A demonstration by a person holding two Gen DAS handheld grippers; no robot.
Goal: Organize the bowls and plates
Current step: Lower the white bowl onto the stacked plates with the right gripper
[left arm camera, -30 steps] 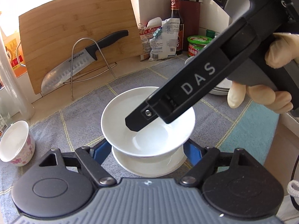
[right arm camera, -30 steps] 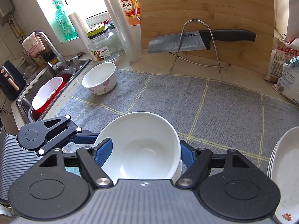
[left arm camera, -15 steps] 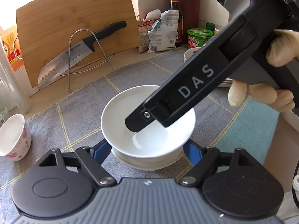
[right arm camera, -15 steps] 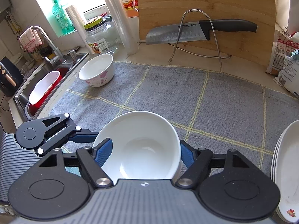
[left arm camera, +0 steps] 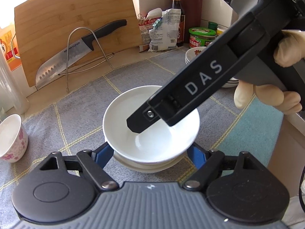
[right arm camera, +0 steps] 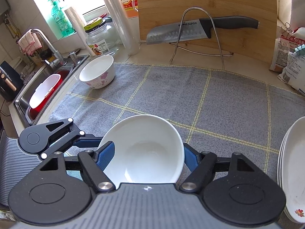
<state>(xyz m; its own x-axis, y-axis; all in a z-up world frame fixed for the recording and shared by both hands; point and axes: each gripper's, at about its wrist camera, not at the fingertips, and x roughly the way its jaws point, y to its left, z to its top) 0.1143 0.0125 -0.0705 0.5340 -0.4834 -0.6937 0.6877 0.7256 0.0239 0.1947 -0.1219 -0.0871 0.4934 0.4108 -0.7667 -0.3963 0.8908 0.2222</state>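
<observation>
A white bowl [left arm camera: 156, 145] sits nested on a lower white bowl [left arm camera: 144, 167] on the grey checked cloth [left arm camera: 80, 118]. My right gripper [right arm camera: 147, 153] is shut on the upper bowl [right arm camera: 144, 148], its blue pads on the left and right of the rim. In the left wrist view one of its fingers [left arm camera: 139, 122] reaches down into that bowl, held by a gloved hand [left arm camera: 286, 45]. My left gripper [left arm camera: 150, 150] clasps the lower bowl from both sides, with its tips hidden under the upper rim. One left finger [right arm camera: 85, 140] shows in the right wrist view.
A flowered bowl [right arm camera: 97, 72] stands on the cloth's far left corner by the sink [right arm camera: 24, 99]. A stack of plates [right arm camera: 291, 171] sits at the right. A knife on a wire rack [right arm camera: 177, 32] leans against a bamboo board at the back, with bottles and bags beside it.
The upper bowl has sunk onto the lower one, so the gap between them has closed. Both grippers have kept their grips and hardly moved.
</observation>
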